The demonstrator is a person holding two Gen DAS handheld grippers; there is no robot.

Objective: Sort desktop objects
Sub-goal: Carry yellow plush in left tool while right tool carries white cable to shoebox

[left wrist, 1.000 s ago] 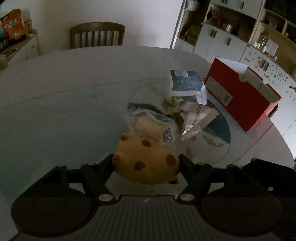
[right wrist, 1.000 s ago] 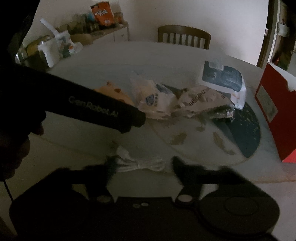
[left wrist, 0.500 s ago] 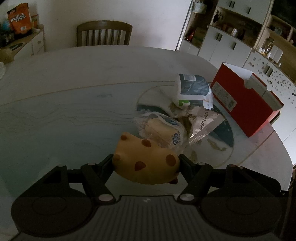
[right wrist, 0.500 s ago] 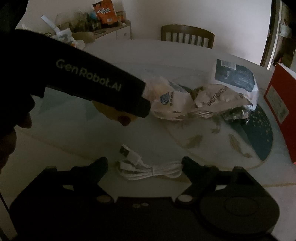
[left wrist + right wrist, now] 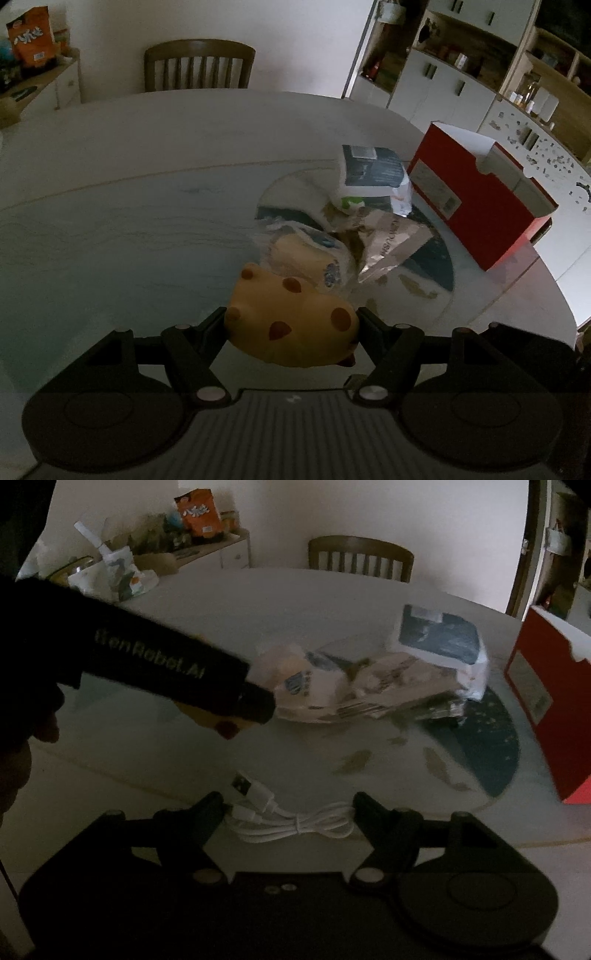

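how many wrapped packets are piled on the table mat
3: a clear bread packet nearest the yellow toy, a crinkled foil one beside it, a white-and-dark pouch behind. More may be hidden underneath.

A: Right tongs (image 5: 288,805) are down over the white cable (image 5: 291,819) now, where a second ago it lay ahead of them.
B: And the jaws are closing, the bundle between them, no squeeze showing on it.
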